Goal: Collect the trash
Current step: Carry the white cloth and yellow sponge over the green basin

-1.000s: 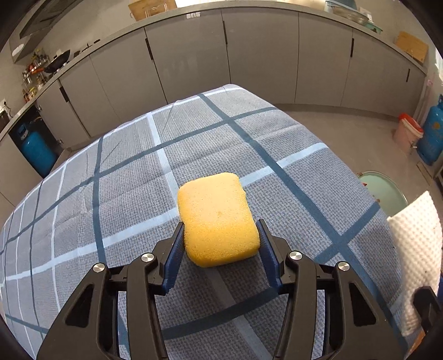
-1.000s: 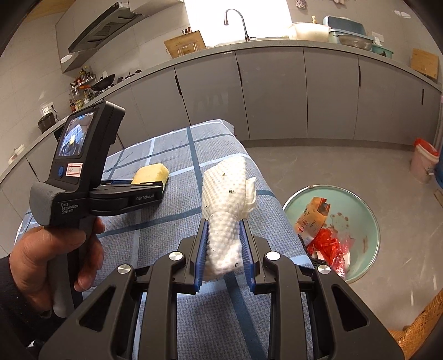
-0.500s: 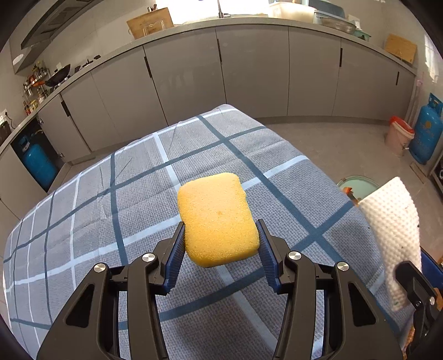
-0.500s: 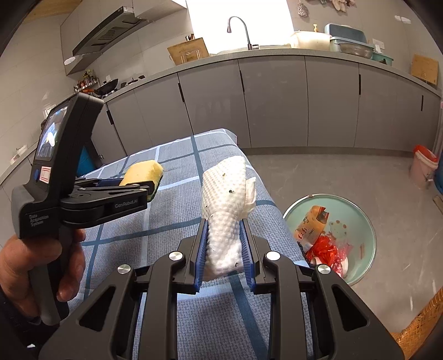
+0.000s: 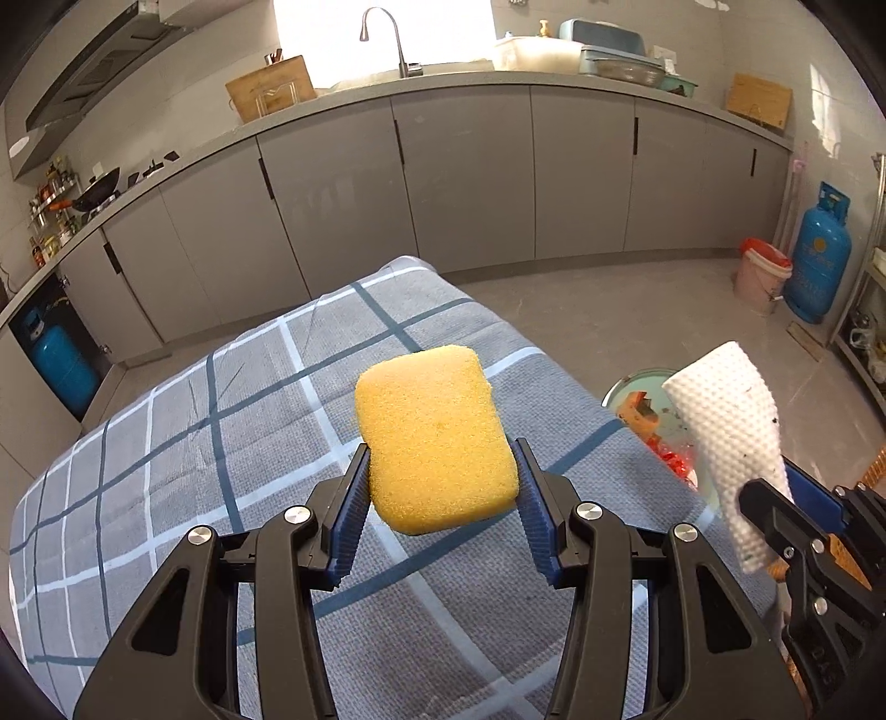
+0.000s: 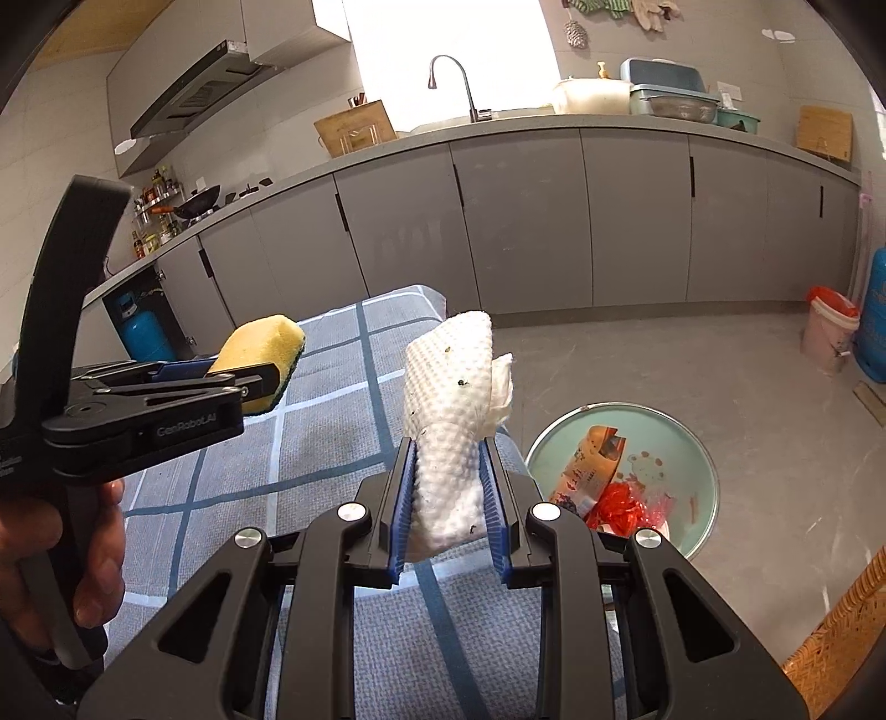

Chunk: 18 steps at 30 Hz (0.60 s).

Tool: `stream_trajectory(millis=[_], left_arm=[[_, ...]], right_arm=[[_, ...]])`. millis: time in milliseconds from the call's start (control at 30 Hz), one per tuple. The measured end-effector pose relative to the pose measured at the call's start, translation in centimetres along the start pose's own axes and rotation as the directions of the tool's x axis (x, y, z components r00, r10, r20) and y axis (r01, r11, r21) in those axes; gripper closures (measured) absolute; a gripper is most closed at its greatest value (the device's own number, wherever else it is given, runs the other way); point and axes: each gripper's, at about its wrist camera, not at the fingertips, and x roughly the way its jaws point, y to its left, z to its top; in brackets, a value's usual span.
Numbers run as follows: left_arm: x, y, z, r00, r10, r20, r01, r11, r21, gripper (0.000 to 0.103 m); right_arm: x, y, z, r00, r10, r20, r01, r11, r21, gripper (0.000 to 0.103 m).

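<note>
My left gripper is shut on a yellow sponge and holds it up above the plaid-covered table. The sponge also shows in the right wrist view, with a dark green underside. My right gripper is shut on a folded white paper towel speckled with dark crumbs, held upright near the table's right edge. The towel also shows in the left wrist view. A pale green bin stands on the floor right of the table, holding a snack wrapper and red plastic.
Grey kitchen cabinets run along the back wall under a counter with a sink tap. A blue gas cylinder and a pink bucket stand at the far right. A wicker basket edge is at the lower right.
Both grippers have lifted and tilted up, still holding the sponge and the towel. More of the cabinets, counter and floor bin has come into view.
</note>
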Motion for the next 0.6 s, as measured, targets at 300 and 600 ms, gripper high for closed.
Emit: stream_trajectory(millis=[300, 600], left_arm=[[-1.4, -1.1, 1.0, 0.999, -0.014, 0.036, 0.013, 1.0, 0.022, 0.053], [-1.9, -3.4, 2.1, 0.997, -0.045, 0.067, 0.041, 0.997, 0.061, 0.053]], right_arm=[[-1.4, -0.7, 0.7, 0.999, -0.014, 0.04, 0.013, 1.0, 0.015, 0.078], [-2.3, -2.3, 1.3, 0.996, -0.045, 0.072, 0.042, 0.998, 0.038, 0.078]])
